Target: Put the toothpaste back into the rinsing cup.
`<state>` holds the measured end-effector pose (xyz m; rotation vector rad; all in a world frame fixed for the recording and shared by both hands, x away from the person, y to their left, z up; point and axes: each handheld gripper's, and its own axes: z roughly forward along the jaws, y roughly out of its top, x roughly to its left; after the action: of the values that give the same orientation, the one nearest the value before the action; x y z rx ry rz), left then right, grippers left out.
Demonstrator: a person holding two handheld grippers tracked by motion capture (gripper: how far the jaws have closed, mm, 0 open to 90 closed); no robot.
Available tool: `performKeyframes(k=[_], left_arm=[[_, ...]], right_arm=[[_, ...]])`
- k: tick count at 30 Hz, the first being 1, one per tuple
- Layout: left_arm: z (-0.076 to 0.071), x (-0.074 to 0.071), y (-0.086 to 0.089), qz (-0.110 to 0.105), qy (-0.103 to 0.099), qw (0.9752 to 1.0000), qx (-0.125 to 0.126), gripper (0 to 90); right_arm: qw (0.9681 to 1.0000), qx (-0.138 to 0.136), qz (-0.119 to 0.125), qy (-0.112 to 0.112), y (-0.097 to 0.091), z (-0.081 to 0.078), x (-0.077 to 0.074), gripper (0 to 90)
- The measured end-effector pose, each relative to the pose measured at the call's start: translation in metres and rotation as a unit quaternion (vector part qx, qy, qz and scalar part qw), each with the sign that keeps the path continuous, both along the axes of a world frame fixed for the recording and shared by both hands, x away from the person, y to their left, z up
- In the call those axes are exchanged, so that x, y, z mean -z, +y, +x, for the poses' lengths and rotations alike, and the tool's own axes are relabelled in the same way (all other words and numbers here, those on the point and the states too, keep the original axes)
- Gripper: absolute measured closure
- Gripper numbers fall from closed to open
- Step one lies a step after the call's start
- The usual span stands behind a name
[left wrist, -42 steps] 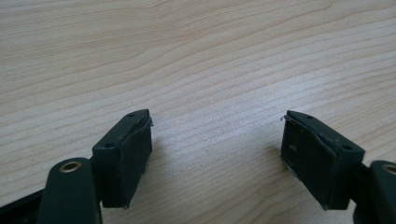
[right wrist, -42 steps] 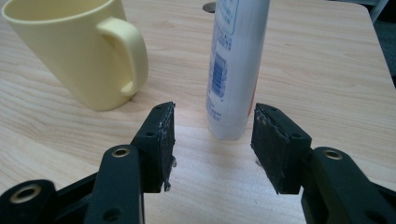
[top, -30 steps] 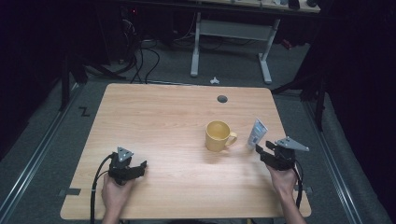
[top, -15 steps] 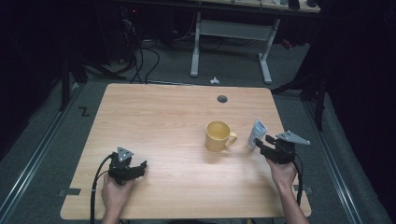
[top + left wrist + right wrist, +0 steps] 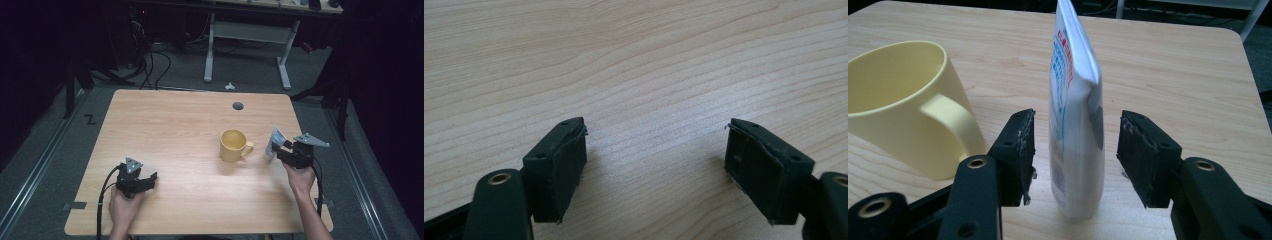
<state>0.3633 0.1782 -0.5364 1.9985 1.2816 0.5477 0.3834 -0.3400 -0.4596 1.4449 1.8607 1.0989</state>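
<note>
A white tube with blue print [image 5: 1075,125] stands upright on the wooden table [image 5: 175,125], right of a pale yellow mug [image 5: 233,145]. The tube [image 5: 274,142] sits between the jaws of my right gripper [image 5: 1079,145], with a gap showing on each side, so the pads do not press it. The mug [image 5: 903,100] has its handle turned toward the tube. The right gripper [image 5: 280,149] is held by a hand at the table's right. My left gripper [image 5: 149,179] rests near the front left, and in its own view the left gripper [image 5: 656,160] is open over bare wood.
A round cable hole [image 5: 238,106] lies in the table behind the mug. Beyond the far edge stand a white desk frame [image 5: 247,45], floor cables [image 5: 150,60] and a small white object [image 5: 229,86]. The right table edge is close to the right hand.
The right hand has shifted a little forward and up around the tube. The tube, the mug and the left gripper have stayed where they were.
</note>
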Motion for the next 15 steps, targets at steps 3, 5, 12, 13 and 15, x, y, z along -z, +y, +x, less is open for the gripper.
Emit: performKeyframes(k=[3, 5, 12, 13, 15], left_arm=[[0.0000, 0.0000, 0.0000, 0.000, 0.000, 1.0000, 0.000, 24.8], [0.0000, 0.0000, 0.0000, 0.000, 0.000, 1.0000, 0.000, 24.8], [0.0001, 0.0000, -0.0001, 0.000, 0.000, 1.0000, 0.000, 24.8], [0.0001, 0.0000, -0.0001, 0.000, 0.000, 1.0000, 0.000, 24.8], [0.0001, 0.0000, 0.0000, 0.000, 0.000, 1.0000, 0.000, 24.7]], right_arm=[[1.0000, 0.002, 0.002, 0.001, 0.0007, 0.0046, -0.0017, 49.3], [1.0000, 0.003, 0.007, 0.002, 0.0009, 0.0067, -0.0014, 49.9], [0.9999, 0.005, 0.014, 0.005, -0.0009, 0.0109, 0.0015, 52.5], [0.9999, 0.006, 0.014, 0.004, -0.0009, 0.0112, 0.0017, 53.0], [0.9999, 0.006, 0.015, 0.003, -0.0005, 0.0120, 0.0021, 53.8]])
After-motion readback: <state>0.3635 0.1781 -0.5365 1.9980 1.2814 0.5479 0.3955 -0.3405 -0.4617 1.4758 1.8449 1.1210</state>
